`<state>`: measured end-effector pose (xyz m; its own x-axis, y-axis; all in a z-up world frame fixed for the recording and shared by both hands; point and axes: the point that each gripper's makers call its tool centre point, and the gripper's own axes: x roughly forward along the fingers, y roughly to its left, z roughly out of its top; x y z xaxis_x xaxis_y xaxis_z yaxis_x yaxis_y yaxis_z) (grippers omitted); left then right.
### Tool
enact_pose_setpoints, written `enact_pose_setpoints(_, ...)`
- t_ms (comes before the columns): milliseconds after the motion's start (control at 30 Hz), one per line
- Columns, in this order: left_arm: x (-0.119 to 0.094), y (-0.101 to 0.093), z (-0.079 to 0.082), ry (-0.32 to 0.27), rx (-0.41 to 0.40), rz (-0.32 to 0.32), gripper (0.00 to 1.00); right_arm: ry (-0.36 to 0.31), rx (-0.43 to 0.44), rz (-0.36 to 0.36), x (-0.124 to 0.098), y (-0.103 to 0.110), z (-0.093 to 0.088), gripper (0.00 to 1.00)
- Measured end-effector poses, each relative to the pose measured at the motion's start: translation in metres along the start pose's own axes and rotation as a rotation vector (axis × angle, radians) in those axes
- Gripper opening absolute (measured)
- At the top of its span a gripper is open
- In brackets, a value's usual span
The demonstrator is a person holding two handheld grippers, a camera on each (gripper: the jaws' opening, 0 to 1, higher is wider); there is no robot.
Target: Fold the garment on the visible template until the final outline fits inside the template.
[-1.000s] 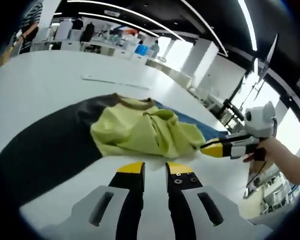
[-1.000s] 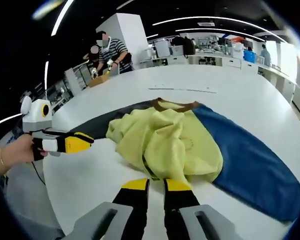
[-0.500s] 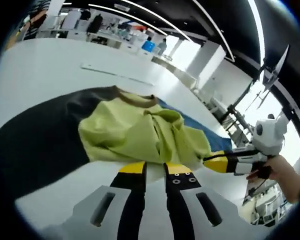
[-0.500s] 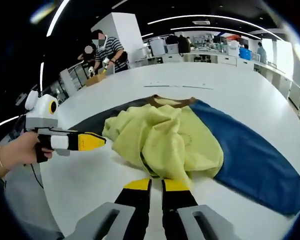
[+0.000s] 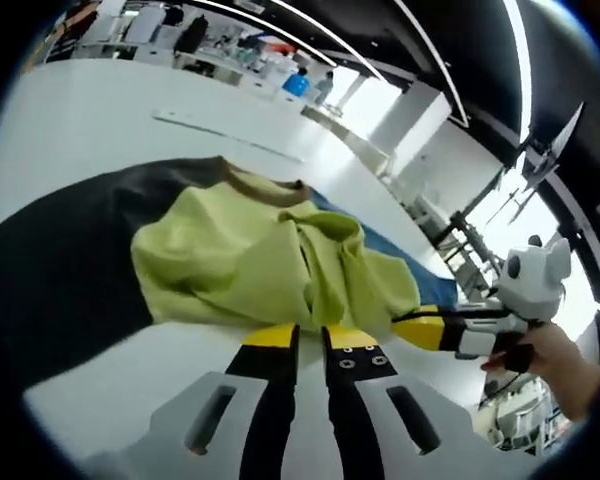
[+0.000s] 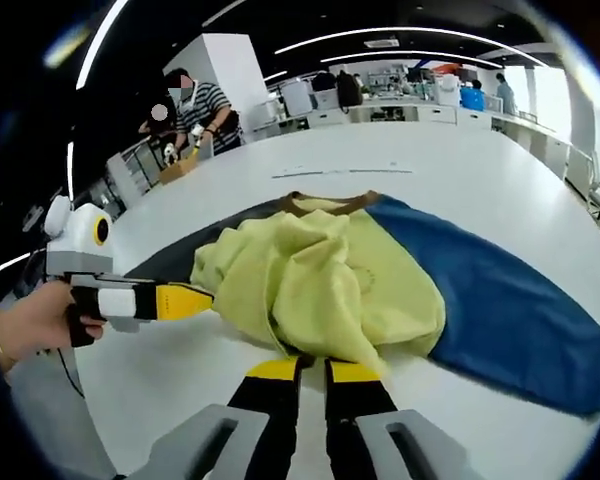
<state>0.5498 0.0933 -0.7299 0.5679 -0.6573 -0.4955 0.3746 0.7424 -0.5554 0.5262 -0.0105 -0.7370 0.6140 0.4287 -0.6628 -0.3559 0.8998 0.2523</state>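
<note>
Crumpled yellow-green garment [image 6: 315,285] on white table [image 6: 460,175]; left gripper [image 5: 307,338] jaws together at hem; right gripper [image 6: 314,370] jaws together at hem.

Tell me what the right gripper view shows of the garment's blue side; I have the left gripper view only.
Observer: The blue sleeve lies spread flat across the white table, reaching well past the bunched yellow body.
Operator: Report my left claw from there.
Observer: The left claw points at the yellow body's edge, beside the dark sleeve, jaws together.
Operator: Check the table's far side.
Observer: A person in a striped shirt stands at the far edge.
</note>
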Motion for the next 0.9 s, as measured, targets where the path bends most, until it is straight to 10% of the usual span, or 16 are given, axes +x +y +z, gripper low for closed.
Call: enact_pose_setpoints(900,-0.007,-0.015,0.004,0.007,-0.033,-0.042,0.00,-0.020,-0.020,0.023,-0.014,0.005,0.007,0.00)
